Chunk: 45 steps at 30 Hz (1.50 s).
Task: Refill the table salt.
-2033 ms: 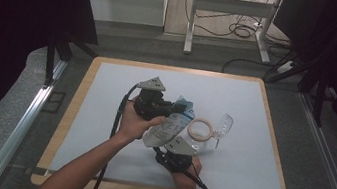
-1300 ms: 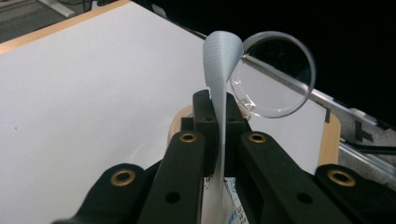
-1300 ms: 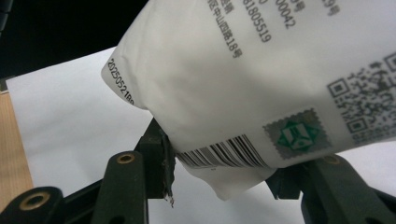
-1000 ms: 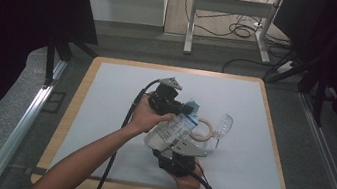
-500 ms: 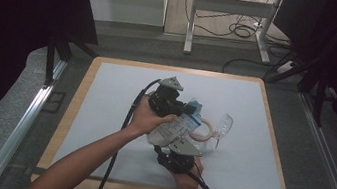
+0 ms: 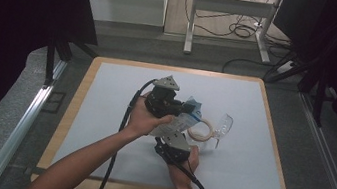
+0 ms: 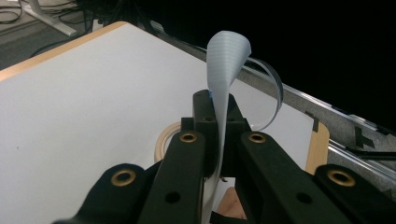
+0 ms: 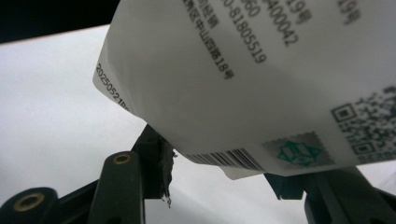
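Left gripper (image 7: 219, 135) pinches the packet (image 6: 178, 121) edge-up, seemingly lengthwise toward the right gripper (image 8: 219, 186), whose half-open jaws straddle it.

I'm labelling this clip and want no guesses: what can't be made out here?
- Right gripper view: whether its jaws press the printed bag; the bag covers the gap.
- High view: what the bag holds; too small, the left gripper overlaps it.
- Left gripper view: the tape ring; jaws cover most of it.

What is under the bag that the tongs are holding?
Under the bag lies a tape ring on the white mat, beside clear glasses. The bag covers part of the ring, so whatever else sits below stays hidden.
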### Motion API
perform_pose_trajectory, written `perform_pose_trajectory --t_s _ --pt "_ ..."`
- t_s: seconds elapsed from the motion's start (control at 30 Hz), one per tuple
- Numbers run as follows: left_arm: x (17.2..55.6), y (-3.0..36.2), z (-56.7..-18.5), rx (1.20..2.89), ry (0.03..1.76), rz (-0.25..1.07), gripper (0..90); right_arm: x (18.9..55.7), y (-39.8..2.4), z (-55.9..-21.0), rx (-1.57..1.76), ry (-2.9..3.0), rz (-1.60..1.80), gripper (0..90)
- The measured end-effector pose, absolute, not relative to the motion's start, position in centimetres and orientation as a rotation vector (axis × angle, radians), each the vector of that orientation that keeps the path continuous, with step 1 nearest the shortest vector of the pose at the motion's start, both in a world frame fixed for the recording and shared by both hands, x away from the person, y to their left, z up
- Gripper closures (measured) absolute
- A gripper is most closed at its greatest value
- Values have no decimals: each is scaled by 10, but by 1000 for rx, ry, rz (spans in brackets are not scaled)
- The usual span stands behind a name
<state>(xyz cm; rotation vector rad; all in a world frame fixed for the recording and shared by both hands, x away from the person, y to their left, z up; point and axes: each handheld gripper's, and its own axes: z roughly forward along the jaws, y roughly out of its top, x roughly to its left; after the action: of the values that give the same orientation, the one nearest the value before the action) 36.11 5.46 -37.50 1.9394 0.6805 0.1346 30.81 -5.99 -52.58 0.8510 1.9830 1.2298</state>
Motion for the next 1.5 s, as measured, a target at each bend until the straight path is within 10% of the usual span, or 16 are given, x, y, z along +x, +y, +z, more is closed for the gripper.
perform_pose_trajectory --t_s 1.5 --pt "406 22 -379 2128 671 87 896 299 -93 -516 942 2133 1689 586"
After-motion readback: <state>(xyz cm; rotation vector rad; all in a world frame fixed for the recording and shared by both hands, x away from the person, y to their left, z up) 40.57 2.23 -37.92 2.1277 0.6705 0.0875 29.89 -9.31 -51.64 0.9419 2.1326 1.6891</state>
